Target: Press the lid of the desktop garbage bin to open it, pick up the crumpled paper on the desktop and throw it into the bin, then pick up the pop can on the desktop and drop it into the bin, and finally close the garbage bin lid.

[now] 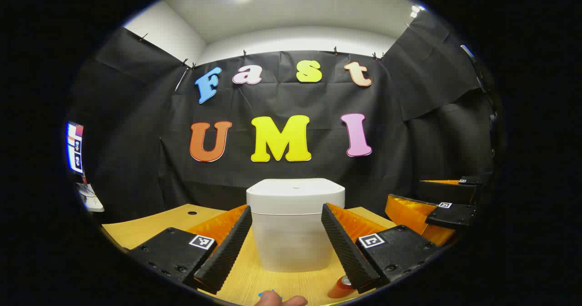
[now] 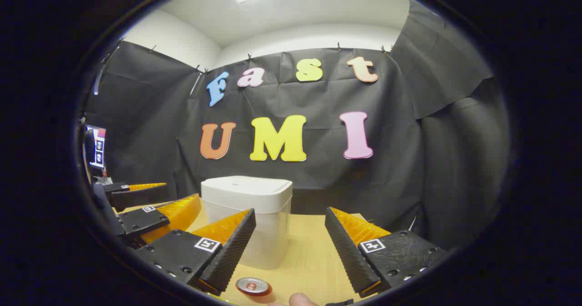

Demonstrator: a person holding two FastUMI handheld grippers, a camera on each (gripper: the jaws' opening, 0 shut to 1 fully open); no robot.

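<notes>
The garbage bin (image 1: 295,224) was seen standing on the wooden desktop (image 1: 150,226), its lid (image 1: 295,190) down flat, so the opening press was judged not yet made. What lay inside could not be told, the walls being opaque and the lid closed.

The left gripper (image 1: 286,240) was held level and squarely before the bin, its 2 fingers spread wide with the bin's body framed between them and nothing gripped. This placement was judged a ready stance for approaching the lid.

The right gripper (image 2: 291,244) was likewise held released and empty, the bin (image 2: 248,219) lying ahead and to its left; in the left gripper view it (image 1: 436,203) was seen off to the right, near the desk edge.

The pop can (image 2: 253,286) was found upright on the desktop just before the bin, its top facing up, close under the right gripper's left finger; its side (image 1: 340,288) was glimpsed low in the left gripper view. The crumpled paper could not be made out. A fingertip (image 1: 279,301) was visible at the bottom edge.
</notes>
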